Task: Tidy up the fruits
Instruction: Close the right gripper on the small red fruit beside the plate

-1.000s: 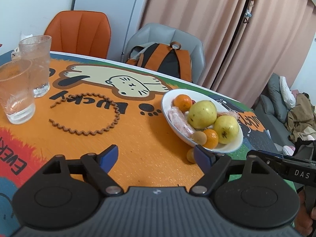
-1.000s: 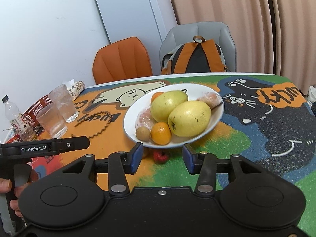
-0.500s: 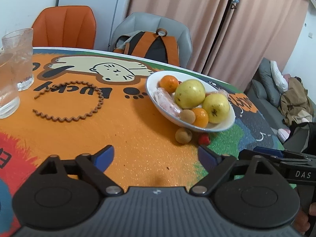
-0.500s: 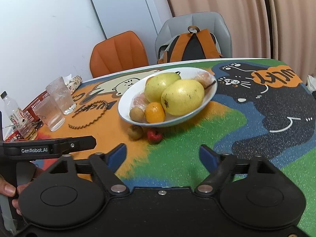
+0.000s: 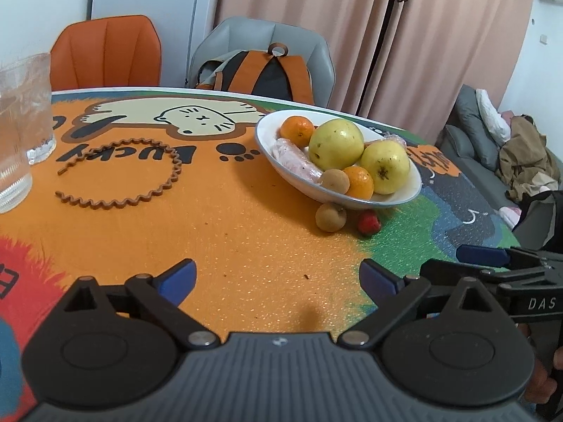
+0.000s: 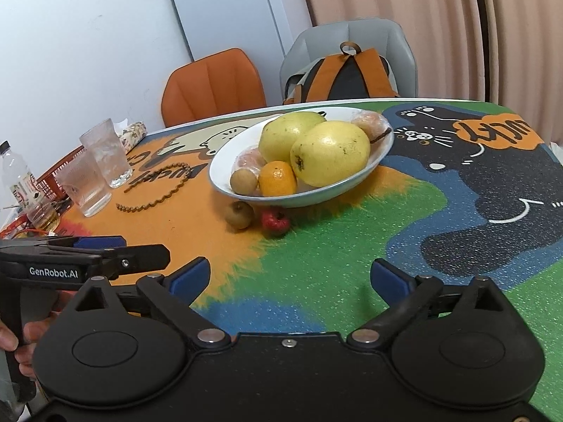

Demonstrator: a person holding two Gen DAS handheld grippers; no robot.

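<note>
Both tongs, my left (image 5: 278, 277) and right (image 6: 290, 276), opening, nothing between; brown fruit (image 6: 239, 215) and red fruit (image 6: 275, 221) on tabletop (image 6: 337, 246) just beside bowl (image 6: 225, 186).

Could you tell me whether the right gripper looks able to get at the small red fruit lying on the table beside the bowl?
Probably yes: the red fruit lies on bare mat ahead of the right gripper, whose empty jaws are opening; only the bowl's rim crowds it behind.

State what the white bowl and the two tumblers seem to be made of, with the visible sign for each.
White bowl: likely glazed ceramic, opaque and smooth with a blue-grey rim; melamine is possible. Tumblers: clear textured glass, or perhaps hard plastic; the tablecloth shows through their walls.
</note>
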